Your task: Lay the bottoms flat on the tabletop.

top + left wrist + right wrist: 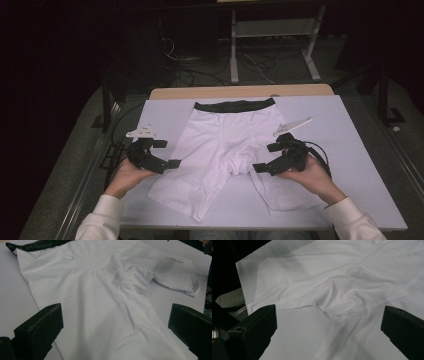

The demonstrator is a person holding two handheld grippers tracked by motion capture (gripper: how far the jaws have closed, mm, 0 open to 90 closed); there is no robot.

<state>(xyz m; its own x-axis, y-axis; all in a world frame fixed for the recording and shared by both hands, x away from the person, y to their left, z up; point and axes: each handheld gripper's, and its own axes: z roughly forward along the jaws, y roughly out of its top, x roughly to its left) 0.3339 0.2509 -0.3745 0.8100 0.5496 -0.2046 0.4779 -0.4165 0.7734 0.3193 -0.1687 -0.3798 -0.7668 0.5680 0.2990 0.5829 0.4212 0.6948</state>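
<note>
Jaws of left gripper (172,163) and right gripper (259,168) stand released at frame centre, flanking white shorts (220,145) spread flat on desk (350,150), presumably for folding.

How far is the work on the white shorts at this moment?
Done: the white shorts lie spread flat on the table, dark waistband at the far edge. In hand: nothing; the left tongs and right tongs stand open beside the legs. Left: any folding, since no fold shows yet; the crotch stays wrinkled.
</note>
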